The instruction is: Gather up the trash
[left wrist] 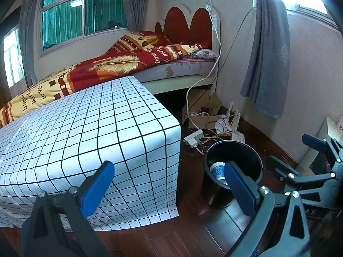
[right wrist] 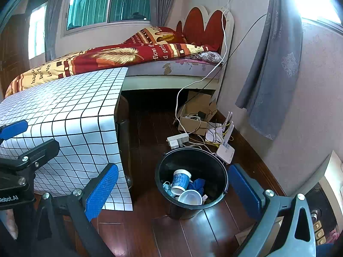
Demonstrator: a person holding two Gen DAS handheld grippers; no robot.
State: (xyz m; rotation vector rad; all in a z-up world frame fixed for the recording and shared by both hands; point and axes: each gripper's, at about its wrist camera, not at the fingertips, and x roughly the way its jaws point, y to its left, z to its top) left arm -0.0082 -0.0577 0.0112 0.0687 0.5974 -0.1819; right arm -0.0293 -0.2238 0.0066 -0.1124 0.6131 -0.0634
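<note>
Both grippers, left gripper [left wrist: 169, 190] and right gripper [right wrist: 173, 192], gape wide and empty above the floor, with the black bin [right wrist: 214, 201] at twelve o'clock already holding paper cups [right wrist: 181, 180], so depositing looks finished and the next move likely calls for seeking remaining trash.

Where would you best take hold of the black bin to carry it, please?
Probably the black bin by its upper rim, from above with the right gripper, one finger inside, one outside. It stands upright and open-topped; its far side, clear of the paper cups, looks easiest.
</note>
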